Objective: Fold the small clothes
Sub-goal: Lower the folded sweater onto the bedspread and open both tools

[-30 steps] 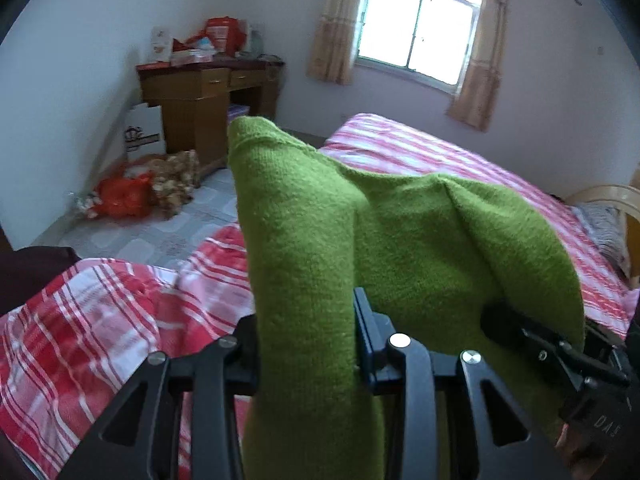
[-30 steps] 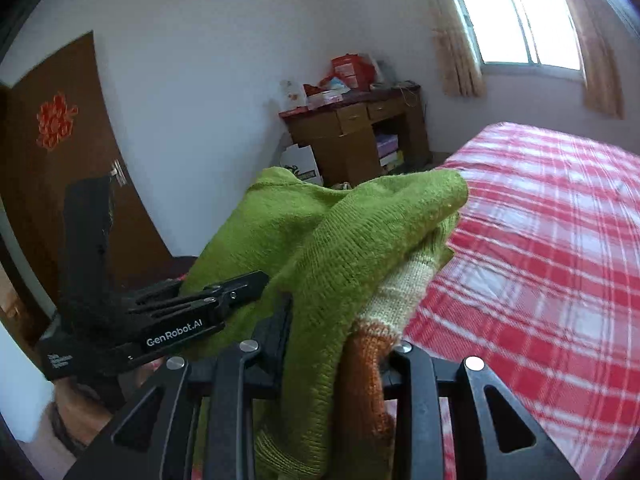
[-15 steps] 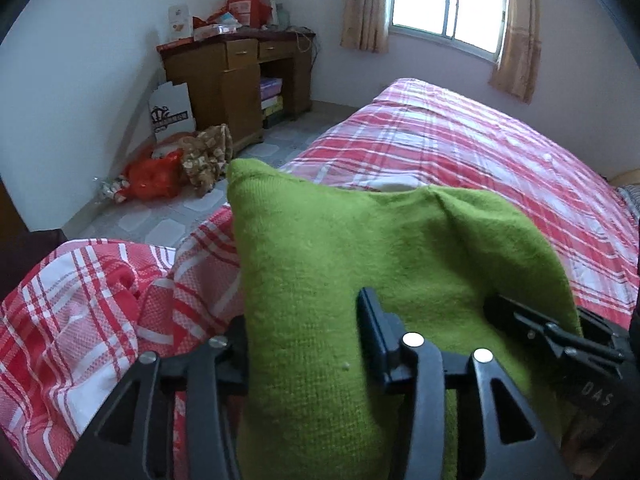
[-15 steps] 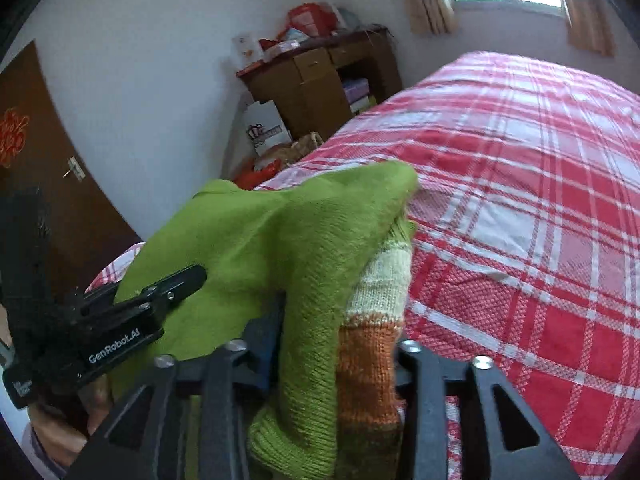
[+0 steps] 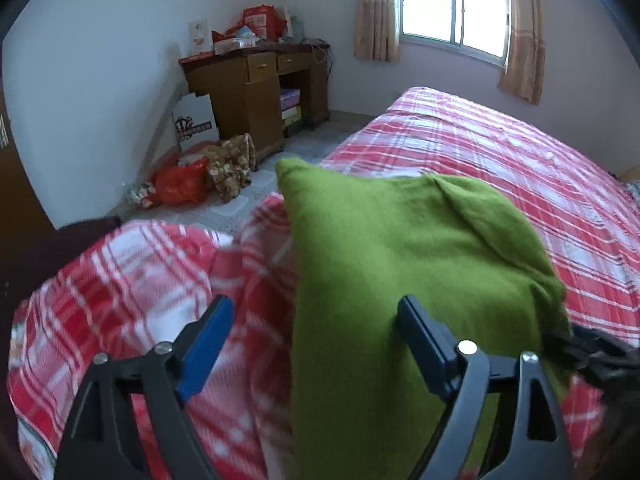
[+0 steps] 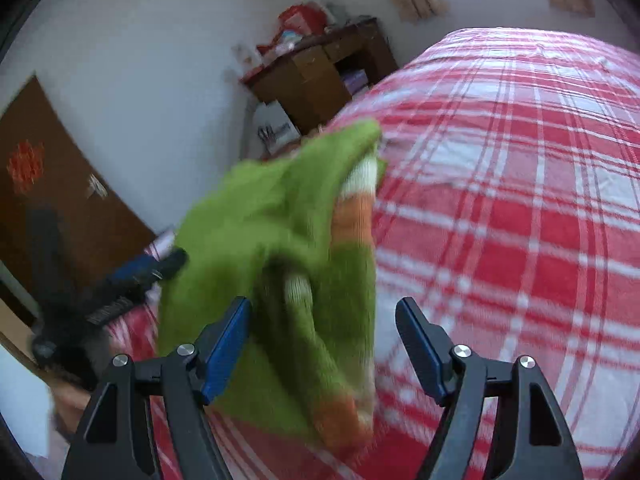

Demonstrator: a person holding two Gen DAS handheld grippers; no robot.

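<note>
Your left gripper [image 5: 314, 336] spread, right gripper [image 6: 322, 334] spread; green sweater [image 5: 400, 280] lies between fingers on plaid bed [image 6: 520, 200].

Fuzzy matt knit sweater [image 5: 400, 264], woven plaid cloth bedsheet [image 6: 520, 200], glossy wooden desk [image 5: 256, 92].

Between our left gripper's [image 5: 312, 336] blue-padded black fingers lies a plain moss-green knit sweater [image 5: 400, 264]. Ahead of our right gripper [image 6: 322, 336], black with blue pads too, that sweater [image 6: 280, 216] shows cream and orange bands at its cuff. Under and beyond both grippers spreads a red, pink and white plaid bedsheet [image 5: 500, 160]. Far ahead of the left gripper we see a brown wooden desk [image 5: 256, 88], a white paper bag with a black crown print [image 5: 196, 122], an orange-red plastic bag [image 5: 180, 184] and tan curtains [image 5: 376, 8].
</note>
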